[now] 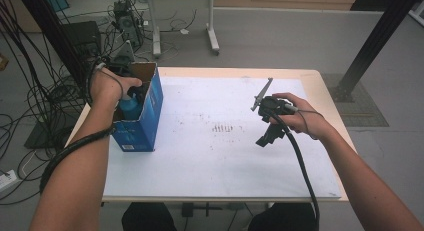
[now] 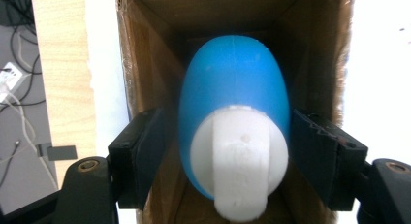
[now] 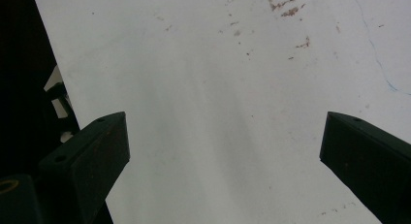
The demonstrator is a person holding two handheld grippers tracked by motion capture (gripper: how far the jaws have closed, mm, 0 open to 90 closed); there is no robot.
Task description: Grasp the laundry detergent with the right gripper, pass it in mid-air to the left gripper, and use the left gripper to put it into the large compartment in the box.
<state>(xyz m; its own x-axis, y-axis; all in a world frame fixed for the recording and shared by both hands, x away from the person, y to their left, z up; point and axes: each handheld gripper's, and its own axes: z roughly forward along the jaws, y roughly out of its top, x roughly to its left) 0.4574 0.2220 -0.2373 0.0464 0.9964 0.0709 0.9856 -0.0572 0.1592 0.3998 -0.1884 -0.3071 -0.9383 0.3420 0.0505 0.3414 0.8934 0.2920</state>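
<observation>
High view: left tongs [image 1: 131, 93] were seen inside the blue box [image 1: 145, 118] at frame left; a straight upward withdrawal was judged best.

Left gripper view: blue bottle [image 2: 232, 88] stood in the box between the pads, gaps visible, released.

Right gripper view: right tongs [image 3: 223, 151] were wide apart, empty, above the table [image 3: 218, 88].

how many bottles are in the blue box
1. A blue bottle with a white cap stands inside the open blue box at the table's left, between the left gripper's jaws. The box's depths are dim, so anything beneath it stays hidden.
</observation>
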